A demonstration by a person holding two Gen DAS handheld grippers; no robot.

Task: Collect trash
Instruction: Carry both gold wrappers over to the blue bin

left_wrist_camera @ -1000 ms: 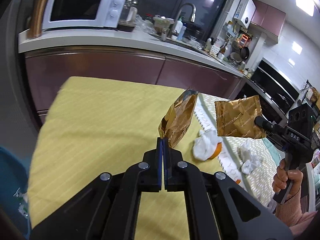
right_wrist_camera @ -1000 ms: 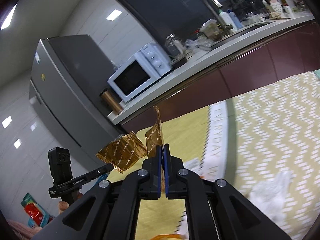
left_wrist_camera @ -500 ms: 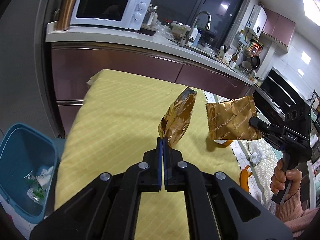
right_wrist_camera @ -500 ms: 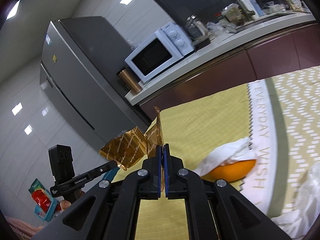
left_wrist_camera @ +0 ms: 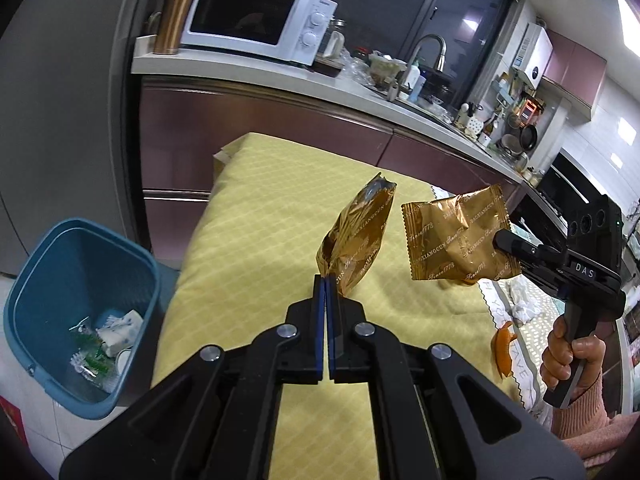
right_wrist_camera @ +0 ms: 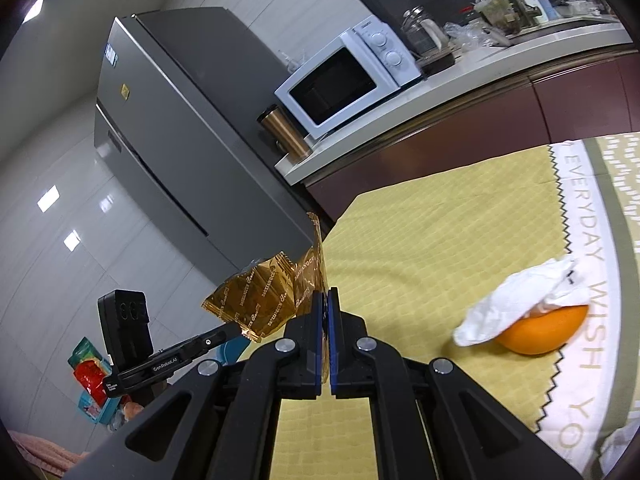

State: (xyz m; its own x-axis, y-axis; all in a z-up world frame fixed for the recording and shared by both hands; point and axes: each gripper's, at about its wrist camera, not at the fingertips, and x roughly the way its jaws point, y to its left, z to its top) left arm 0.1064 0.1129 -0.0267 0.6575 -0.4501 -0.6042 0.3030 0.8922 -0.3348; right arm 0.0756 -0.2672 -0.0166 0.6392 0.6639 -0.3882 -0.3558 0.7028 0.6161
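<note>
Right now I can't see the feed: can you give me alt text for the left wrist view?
The left gripper, shut on a gold snack wrapper, holds it above a yellow tablecloth. Beside it the right gripper grips a second gold wrapper. A blue trash bin with some litter stands on the floor to the left, below a kitchen counter with a white microwave.

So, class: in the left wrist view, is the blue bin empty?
No, the blue bin already holds crumpled paper and wrappers at its bottom.

"DAS" on right gripper (left_wrist_camera: pixel 505 245)
</note>
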